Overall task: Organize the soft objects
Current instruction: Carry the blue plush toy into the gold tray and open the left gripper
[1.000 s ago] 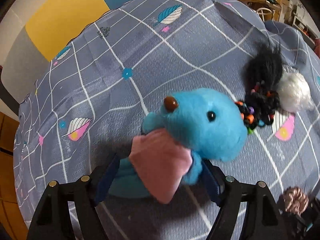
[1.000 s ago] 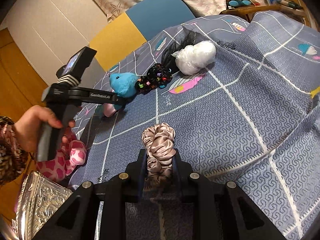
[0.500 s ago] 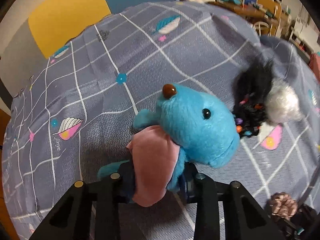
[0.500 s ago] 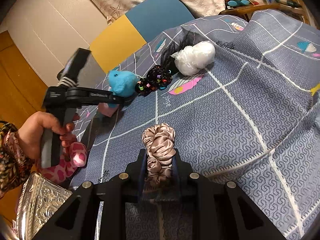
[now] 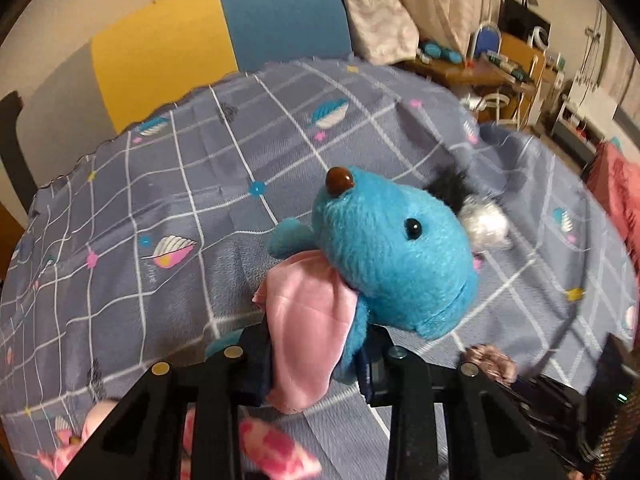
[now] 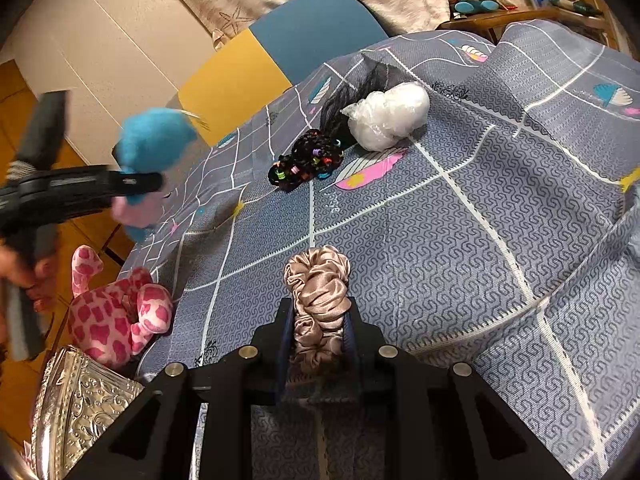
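Note:
My left gripper (image 5: pixel 316 356) is shut on a blue plush toy (image 5: pixel 392 256) with a pink satin wing and holds it lifted above the bed. The toy also shows in the right wrist view (image 6: pixel 154 140), held in the air at the left. My right gripper (image 6: pixel 318 328) is shut on a beige satin scrunchie (image 6: pixel 318 284) resting on the grey patterned bedspread (image 6: pixel 480 220). A black beaded hair tie (image 6: pixel 306 160), a black wig piece (image 6: pixel 352 96) and a white plastic-wrapped puff (image 6: pixel 388 116) lie further back.
A pink spotted plush (image 6: pixel 116 312) lies at the bed's left edge beside an embossed silver tin (image 6: pixel 76 400). A yellow and blue headboard (image 6: pixel 280 52) stands behind. A wooden desk with clutter (image 5: pixel 480 68) is at the far right.
My left gripper closed on the blue plush and lifted it up and to the left, off the bedspread. My right gripper stayed shut on the scrunchie in place.

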### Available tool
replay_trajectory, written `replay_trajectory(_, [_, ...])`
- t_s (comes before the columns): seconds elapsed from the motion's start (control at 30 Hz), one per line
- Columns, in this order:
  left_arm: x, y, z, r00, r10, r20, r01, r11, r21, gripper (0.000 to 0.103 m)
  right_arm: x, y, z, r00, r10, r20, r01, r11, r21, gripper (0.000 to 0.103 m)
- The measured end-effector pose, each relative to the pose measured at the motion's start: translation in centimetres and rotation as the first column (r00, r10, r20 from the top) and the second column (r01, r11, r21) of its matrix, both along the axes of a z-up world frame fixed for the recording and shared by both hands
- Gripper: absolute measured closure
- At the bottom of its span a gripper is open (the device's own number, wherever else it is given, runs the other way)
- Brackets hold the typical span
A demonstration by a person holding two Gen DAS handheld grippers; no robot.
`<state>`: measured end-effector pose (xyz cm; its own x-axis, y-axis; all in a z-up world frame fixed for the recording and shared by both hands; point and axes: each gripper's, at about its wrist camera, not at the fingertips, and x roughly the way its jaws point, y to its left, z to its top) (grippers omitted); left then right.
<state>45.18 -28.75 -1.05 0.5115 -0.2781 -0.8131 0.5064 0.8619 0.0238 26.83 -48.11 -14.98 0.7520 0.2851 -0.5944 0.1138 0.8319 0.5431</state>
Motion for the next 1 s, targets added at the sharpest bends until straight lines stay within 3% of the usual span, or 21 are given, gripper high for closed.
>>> replay_trajectory(0.47, [-11.6, 9.0, 6.8, 0.998, -0.068, 0.015, 0.070, 0.967, -0.243, 0.071, 0.3, 0.5, 0.2, 1.000, -0.002, -0.023, 0.001, 0.998, -0.065, 0.080])
replay_trajectory(0.67, [-15.7, 16.7, 9.2, 0.998, 0.004, 0.062, 0.013, 0.962, -0.274, 0.071, 0.2, 0.5, 0.3, 1.000, -0.003, -0.029, 0.000, 0.997, -0.082, 0.080])
replay_trajectory(0.87, [-18.3, 24.4, 7.7, 0.991, 0.134, 0.011, -0.124, 0.939, -0.322, 0.071, 0.5, 1.0, 0.4, 0.999, -0.003, -0.040, -0.001, 0.993, -0.114, 0.080])
replay_trajectory(1.0, [-20.1, 27.8, 5.5, 0.981, 0.191, -0.026, -0.190, 0.933, -0.305, 0.071, 0.6, 1.3, 0.5, 0.999, -0.004, -0.049, -0.003, 0.990, -0.143, 0.080])
